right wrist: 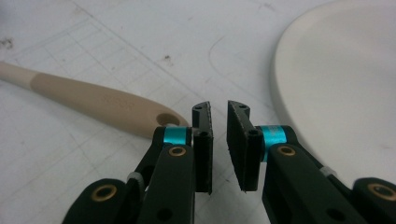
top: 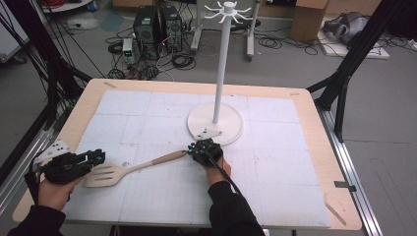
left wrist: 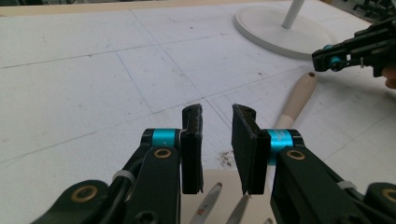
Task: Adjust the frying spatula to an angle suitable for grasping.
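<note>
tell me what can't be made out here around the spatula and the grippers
- Spatula head, left gripper view: the left gripper covers most of it and the bottom edge cuts off the slots.
- Spatula handle, right gripper view: the left edge cuts it off, and the right gripper hides its tip beyond the hole.
- Stand hooks, high view: too small to tell whether anything hangs there.

Stand: white hook stand rising from a round base, mid-table.
Mat: white gridded sheet under the stand (faint lines).
Floor beyond stand: computer towers, cables.
</note>
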A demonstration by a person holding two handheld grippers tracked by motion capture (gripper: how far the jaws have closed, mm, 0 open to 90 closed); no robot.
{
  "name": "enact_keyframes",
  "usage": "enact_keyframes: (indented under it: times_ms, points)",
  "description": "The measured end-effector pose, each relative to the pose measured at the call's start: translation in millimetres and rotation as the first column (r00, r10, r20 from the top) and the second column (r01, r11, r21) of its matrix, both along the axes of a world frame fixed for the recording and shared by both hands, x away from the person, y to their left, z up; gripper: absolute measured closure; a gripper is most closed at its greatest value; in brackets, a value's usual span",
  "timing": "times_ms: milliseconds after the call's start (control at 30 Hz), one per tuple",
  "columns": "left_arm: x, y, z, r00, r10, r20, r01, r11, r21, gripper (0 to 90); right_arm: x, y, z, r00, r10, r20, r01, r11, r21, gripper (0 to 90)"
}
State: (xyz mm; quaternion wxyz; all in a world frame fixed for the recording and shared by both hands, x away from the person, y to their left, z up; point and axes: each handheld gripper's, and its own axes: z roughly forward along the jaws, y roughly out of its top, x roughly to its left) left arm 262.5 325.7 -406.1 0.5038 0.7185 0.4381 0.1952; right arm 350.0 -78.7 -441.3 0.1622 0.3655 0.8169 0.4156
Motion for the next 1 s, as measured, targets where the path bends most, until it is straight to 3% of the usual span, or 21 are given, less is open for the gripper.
enact_keyframes:
  times_ms: [100, 200, 400, 467, 567, 733, 867, 1000]
  points:
    - [-0.6, 1.2, 0.4, 1.0000, -0.002, 0.002, 0.002, 1.0000, -0.008, 71.0, -4.9, -9.6, 13.6, 0.9995, -0.007, 0.029, 0.007, 1.000, 0.010, 77.9]
    - [-1.8, 1.7, 2.2, 0.9999, -0.006, 0.011, 0.006, 0.9998, -0.018, 62.9, -14.1, -26.9, 27.8, 0.9980, -0.008, 0.062, 0.007, 1.000, 0.015, 72.5]
    - [-1.5, 1.3, 3.2, 0.9999, -0.001, 0.016, 0.002, 0.9974, -0.072, 44.9, -41.4, -86.5, 42.9, 0.9964, -0.031, 0.079, 0.029, 0.999, 0.029, 40.8]
    - [-1.3, -0.1, 3.8, 0.9997, -0.013, 0.019, 0.014, 0.9966, -0.081, 40.2, -52.6, -111.1, 44.2, 0.9938, -0.064, 0.091, 0.063, 0.998, 0.018, 31.4]
    - [-1.7, -4.1, 6.0, 0.9990, -0.032, 0.030, 0.034, 0.9954, -0.090, 34.8, -69.1, -149.1, 43.0, 0.9882, -0.122, 0.092, 0.117, 0.992, 0.056, 21.0]
    - [-3.6, -12.0, 10.8, 0.9964, -0.038, 0.076, 0.045, 0.9944, -0.095, 27.0, -91.0, -190.4, 40.7, 0.9751, -0.191, 0.113, 0.187, 0.981, 0.043, 18.0]
    - [-4.2, -15.4, 11.3, 0.9935, -0.064, 0.094, 0.074, 0.9921, -0.102, 25.4, -107.2, -209.6, 46.1, 0.9569, -0.241, 0.162, 0.229, 0.969, 0.089, 16.5]
    - [-4.5, -17.2, 11.2, 0.9928, -0.074, 0.095, 0.082, 0.9926, -0.090, 24.8, -121.8, -222.4, 50.0, 0.9442, -0.275, 0.182, 0.257, 0.960, 0.114, 16.5]
